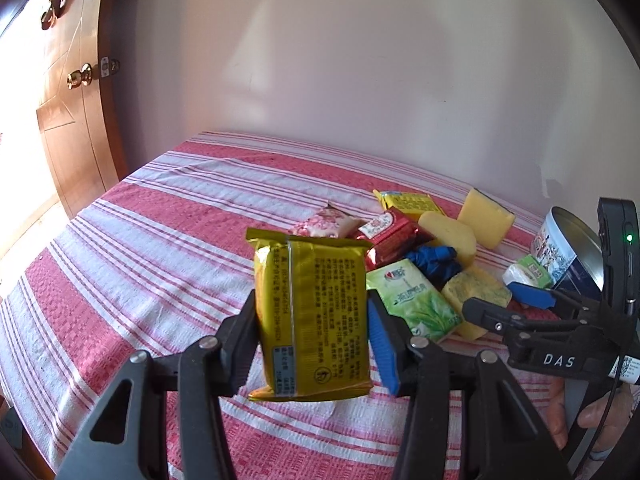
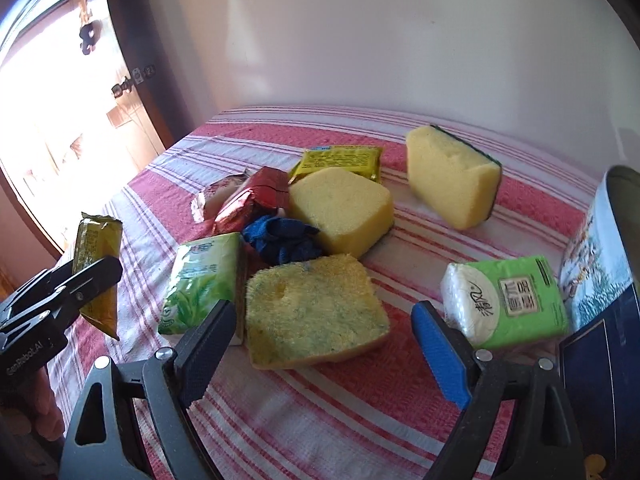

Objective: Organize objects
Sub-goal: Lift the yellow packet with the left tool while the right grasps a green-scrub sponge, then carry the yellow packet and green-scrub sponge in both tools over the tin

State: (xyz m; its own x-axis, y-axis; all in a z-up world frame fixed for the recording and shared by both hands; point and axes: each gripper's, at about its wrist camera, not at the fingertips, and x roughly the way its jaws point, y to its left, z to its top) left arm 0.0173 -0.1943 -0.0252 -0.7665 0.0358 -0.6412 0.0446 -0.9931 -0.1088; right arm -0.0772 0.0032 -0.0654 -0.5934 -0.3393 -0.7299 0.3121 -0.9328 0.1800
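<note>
From the left wrist, the left gripper (image 1: 312,334) is clamped on a yellow snack packet (image 1: 310,316), lifted clear of the striped cloth (image 1: 152,240), with the pile at two o'clock and the tin (image 1: 568,256) at three; this looks like a carry step, needing a free spot to set it down. From the right wrist, the right gripper (image 2: 324,350) stands wide and empty around the worn sponge (image 2: 316,312), tissue pack (image 2: 508,304) at three o'clock; next it likely must lower and close

Left of the worn sponge (image 2: 316,312) the striped surface (image 1: 140,240) lies bare. Behind it snack packets (image 2: 256,204) and sponges crowd; right, a tissue pack (image 2: 508,304) and tin (image 2: 600,256) block.
</note>
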